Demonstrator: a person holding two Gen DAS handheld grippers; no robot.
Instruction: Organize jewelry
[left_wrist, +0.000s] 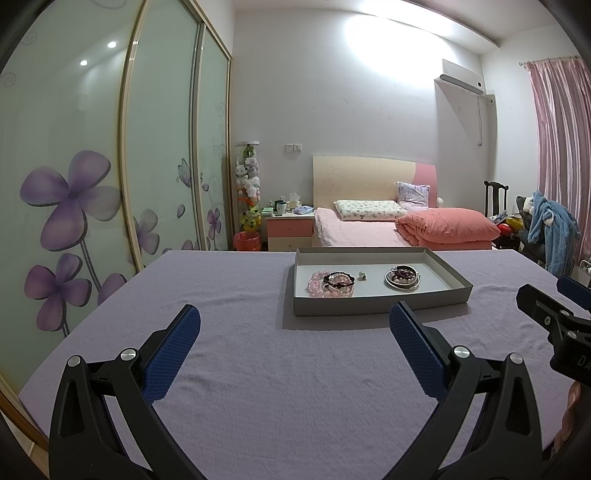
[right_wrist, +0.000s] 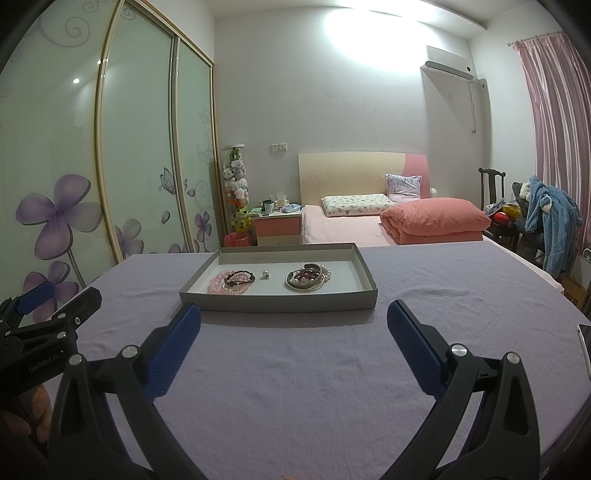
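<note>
I see a bedroom with white walls. A sliding wardrobe (left_wrist: 110, 147) with purple flower prints fills the left. At the far wall stands a bed (left_wrist: 369, 232) with a pink quilt (left_wrist: 447, 227), a nightstand (left_wrist: 290, 230) left of it. Pink curtains (left_wrist: 565, 147) hang right, an air conditioner (left_wrist: 461, 79) high up.

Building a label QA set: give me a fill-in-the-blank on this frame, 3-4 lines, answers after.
1. All the jewelry lies inside a shallow grey ____ on the purple cloth.
2. The pink bracelets lie at the ____ end of it, as seen from both cameras.
3. Between the bracelets and the silver bangle lies one small ____.
4. The left tongs and right tongs both stand ____, holding nothing.

Missing words: tray; left; ring; open
</note>
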